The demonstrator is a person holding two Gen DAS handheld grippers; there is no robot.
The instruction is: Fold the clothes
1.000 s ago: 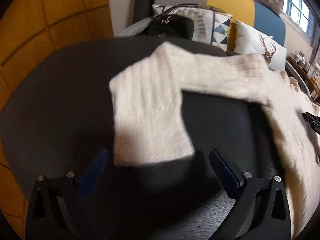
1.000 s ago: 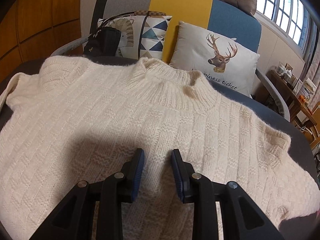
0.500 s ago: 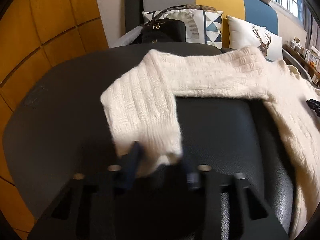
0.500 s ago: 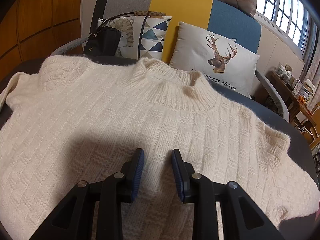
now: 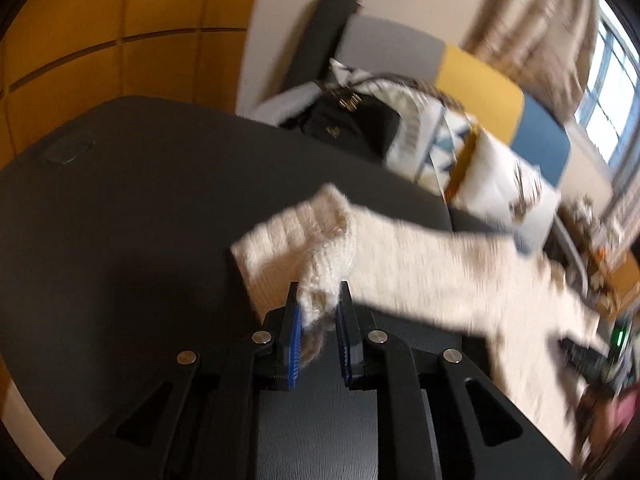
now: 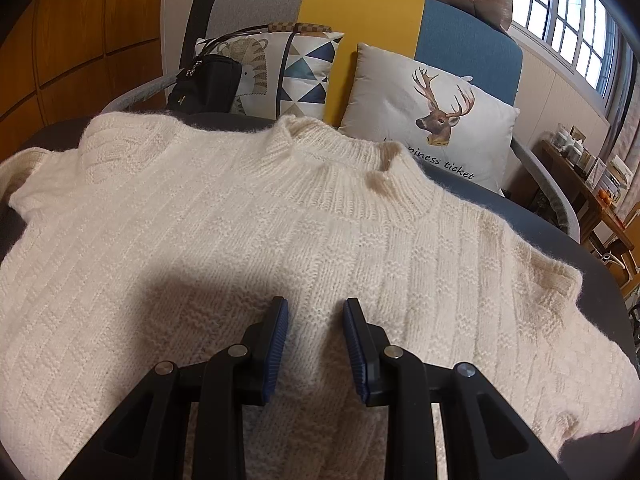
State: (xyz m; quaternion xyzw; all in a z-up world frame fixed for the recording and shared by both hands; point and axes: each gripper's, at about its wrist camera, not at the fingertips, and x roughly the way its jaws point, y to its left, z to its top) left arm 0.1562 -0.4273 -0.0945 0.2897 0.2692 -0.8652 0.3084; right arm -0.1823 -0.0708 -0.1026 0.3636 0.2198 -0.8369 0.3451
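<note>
Now lifted off table (image 5: 120,208): sleeve cuff (image 5: 320,264), pinched in left gripper (image 5: 318,320). Right gripper (image 6: 316,332) slightly parted, empty, over sweater (image 6: 200,220).

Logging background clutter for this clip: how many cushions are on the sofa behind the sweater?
2. A triangle-patterned cushion stands at the sofa's left, behind a black bag; a deer-print cushion leans beside it, to its right. The bag may hide more.
</note>
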